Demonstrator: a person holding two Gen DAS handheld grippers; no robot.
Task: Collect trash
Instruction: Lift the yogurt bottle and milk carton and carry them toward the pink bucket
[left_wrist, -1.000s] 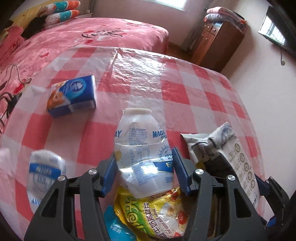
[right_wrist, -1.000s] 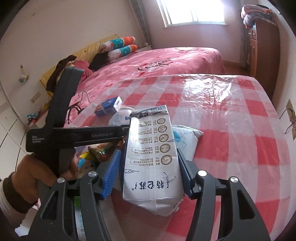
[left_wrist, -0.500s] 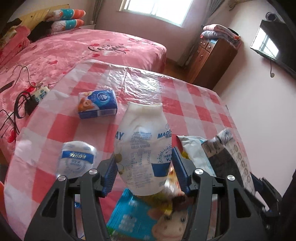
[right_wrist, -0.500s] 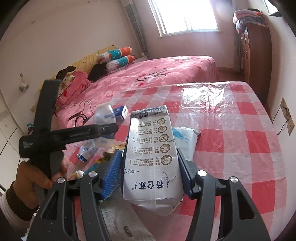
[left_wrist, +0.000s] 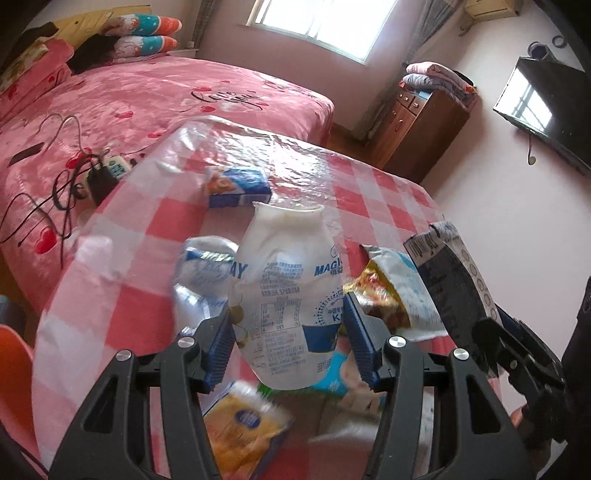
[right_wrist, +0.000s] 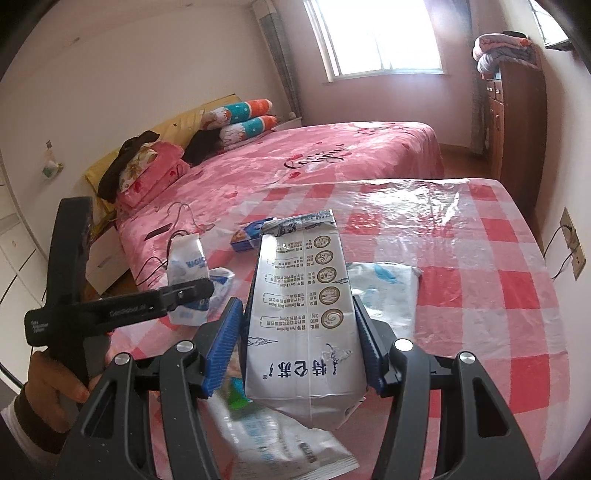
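Observation:
My left gripper is shut on a crushed clear plastic milk bottle with blue print, held above the table; it also shows in the right wrist view. My right gripper is shut on a white milk carton with a torn-open top, also held above the table; the carton shows at the right of the left wrist view. Loose trash lies below: a crushed bottle, a yellow snack wrapper, a white and blue wrapper and a yellow packet.
A blue and white tissue pack lies farther back on the red-checked tablecloth. A pink bed stands behind the table, with a charger and cables on it. A wooden dresser is at the back right.
Both grippers have risen and pulled back from the table with their loads, so more of the table and room shows. The left gripper has moved away to the left of the right one.

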